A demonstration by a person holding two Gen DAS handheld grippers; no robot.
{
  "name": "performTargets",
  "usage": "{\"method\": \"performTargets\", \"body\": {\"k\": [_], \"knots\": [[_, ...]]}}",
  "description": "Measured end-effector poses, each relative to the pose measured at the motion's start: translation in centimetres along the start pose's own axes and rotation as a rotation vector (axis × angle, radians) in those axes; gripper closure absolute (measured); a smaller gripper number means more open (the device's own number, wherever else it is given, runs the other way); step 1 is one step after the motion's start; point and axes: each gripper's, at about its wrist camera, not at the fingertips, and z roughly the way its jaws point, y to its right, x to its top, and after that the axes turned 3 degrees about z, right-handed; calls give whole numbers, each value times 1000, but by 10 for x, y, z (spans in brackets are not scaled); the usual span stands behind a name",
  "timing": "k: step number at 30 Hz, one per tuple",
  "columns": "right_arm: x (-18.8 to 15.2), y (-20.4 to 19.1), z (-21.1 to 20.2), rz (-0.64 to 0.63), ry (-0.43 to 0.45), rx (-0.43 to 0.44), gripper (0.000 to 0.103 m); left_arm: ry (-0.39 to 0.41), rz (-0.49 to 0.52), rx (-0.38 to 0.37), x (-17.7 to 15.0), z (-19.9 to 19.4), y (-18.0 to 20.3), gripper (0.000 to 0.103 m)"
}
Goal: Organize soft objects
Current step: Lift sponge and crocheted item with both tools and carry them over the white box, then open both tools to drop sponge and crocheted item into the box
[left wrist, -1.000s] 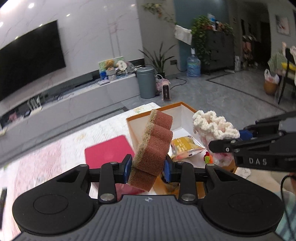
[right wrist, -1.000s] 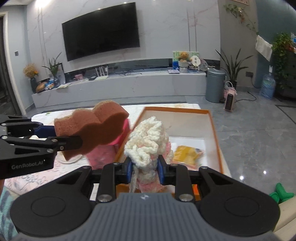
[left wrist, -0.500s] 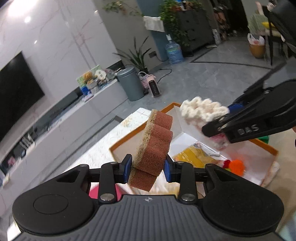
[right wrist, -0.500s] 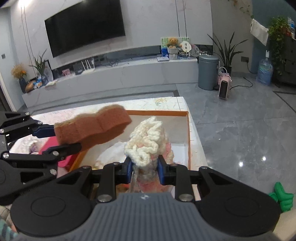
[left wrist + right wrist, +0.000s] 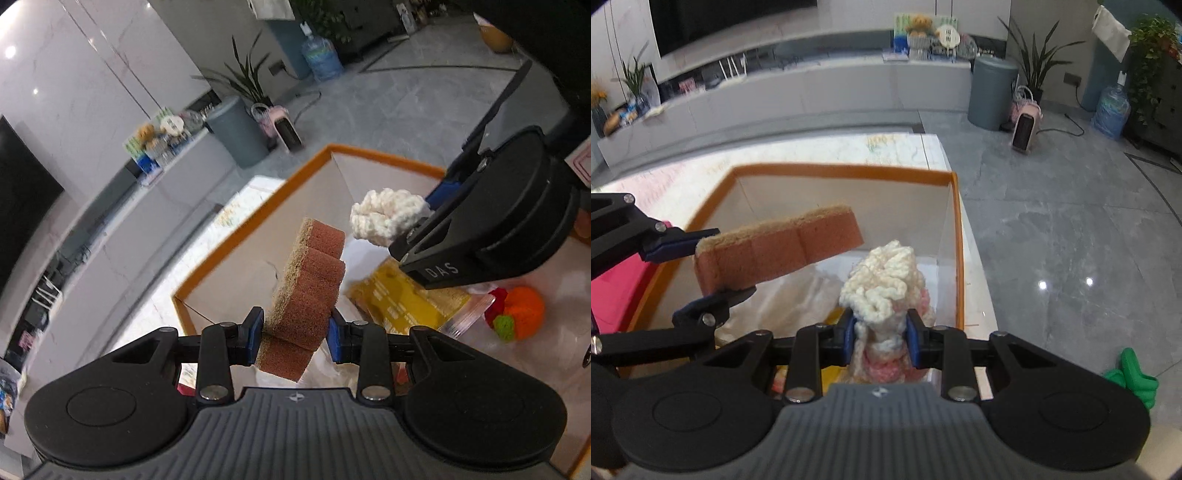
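I see even, bright indoor light – ceiling lamps glint off the glossy floor (image 5: 1063,283) and wall (image 5: 22,70); fisheye edges bend and darken, the worktop (image 5: 207,254) smears with blur

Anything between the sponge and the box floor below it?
Nothing visible blocks it: the sponge in the left gripper hangs over bare floor in the orange-rimmed box; the yellow packet lies off to its side.
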Motion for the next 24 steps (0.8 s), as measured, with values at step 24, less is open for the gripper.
{"method": "performTargets", "body": {"k": [24], "knots": [[1, -26, 4, -156, -8, -38, 56, -35, 17, -41, -5, -9, -10, 35]]}}
